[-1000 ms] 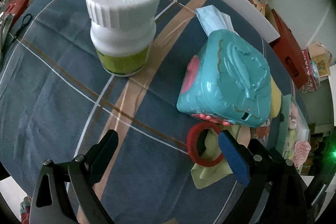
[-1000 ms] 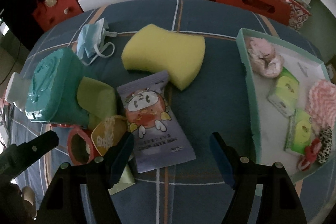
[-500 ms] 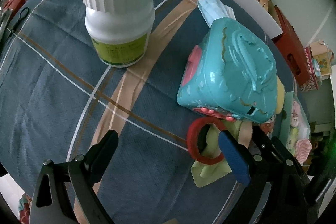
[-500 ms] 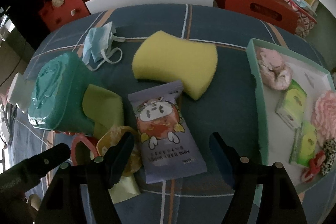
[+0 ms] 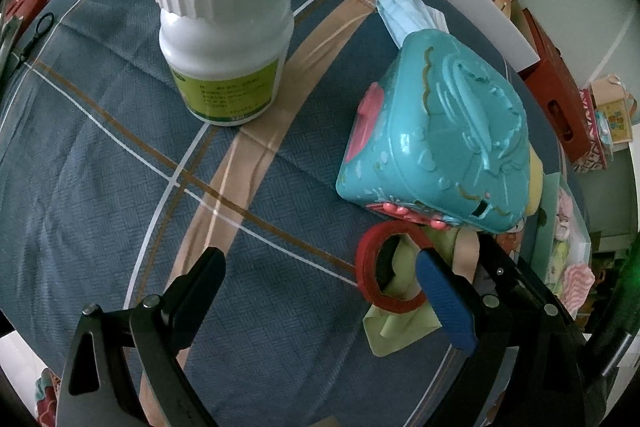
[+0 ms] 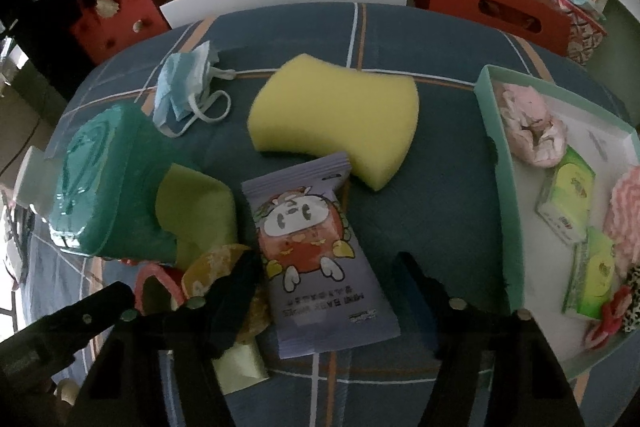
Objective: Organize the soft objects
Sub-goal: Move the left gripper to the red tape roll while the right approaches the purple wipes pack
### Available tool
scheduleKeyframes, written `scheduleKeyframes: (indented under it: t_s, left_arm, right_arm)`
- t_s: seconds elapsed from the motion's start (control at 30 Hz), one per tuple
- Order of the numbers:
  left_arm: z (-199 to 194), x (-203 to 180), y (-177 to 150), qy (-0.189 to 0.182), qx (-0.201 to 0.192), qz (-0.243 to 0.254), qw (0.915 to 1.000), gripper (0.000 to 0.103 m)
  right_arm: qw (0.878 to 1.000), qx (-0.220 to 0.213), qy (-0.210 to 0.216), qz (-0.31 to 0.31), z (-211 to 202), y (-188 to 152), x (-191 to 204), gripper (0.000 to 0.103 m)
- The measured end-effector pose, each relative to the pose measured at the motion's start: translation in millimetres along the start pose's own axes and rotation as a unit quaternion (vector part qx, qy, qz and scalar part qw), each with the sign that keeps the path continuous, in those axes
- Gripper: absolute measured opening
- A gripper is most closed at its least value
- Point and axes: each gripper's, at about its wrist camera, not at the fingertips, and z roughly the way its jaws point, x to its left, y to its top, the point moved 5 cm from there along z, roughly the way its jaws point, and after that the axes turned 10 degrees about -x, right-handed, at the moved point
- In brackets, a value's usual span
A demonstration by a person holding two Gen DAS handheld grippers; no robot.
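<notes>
Left gripper hangs w/ fingers wide, nothing between them, over the plaid-covered bench. White pill bottle stands upright ahead; teal toy case to its right, red ring just below the case. Right gripper also has fingers wide, straddling the wipes pack w/o touching it. Yellow sponge lies just beyond the pack; face mask further left. Teal tray on the right holds pink scrunchie & tissue packs.
</notes>
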Motion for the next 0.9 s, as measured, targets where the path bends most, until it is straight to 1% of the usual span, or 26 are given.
scheduleKeyframes:
  t_s: [0.03,0.13,0.17,0.47,0.6,0.73,0.9]
  left_arm:
    - [0,1,1,0.000,0.000,0.000,1.0000,0.096]
    - [0,1,0,0.000,0.000,0.001,1.0000,0.096]
    - [1,1,0,0.000,0.000,0.001,1.0000,0.096]
    - [2,-7,-4,-0.004,0.003,0.010,0.9999,0.096]
    - [2,-14,-6,-0.006,0.007,0.026,0.9996,0.096]
    - [2,-26,-9,-0.010,0.008,0.044,0.9989,0.096]
    - [4,-42,-14,-0.017,0.013,0.064,0.9977,0.096]
  right_arm:
    - [1.000,0.002,0.002,0.001,0,-1,0,0.062]
    - [1.000,0.003,0.005,0.004,1,0,1,0.060]
    - [1.000,0.003,0.007,0.005,1,0,1,0.058]
    - [1.000,0.011,0.008,0.014,-1,0,-3,0.056]
    - [1.000,0.010,0.008,0.018,-4,1,-5,0.056]
    - [0.999,0.025,-0.002,0.026,-3,-3,-12,0.056]
    - [0.999,0.028,-0.010,0.033,-7,-7,-17,0.056]
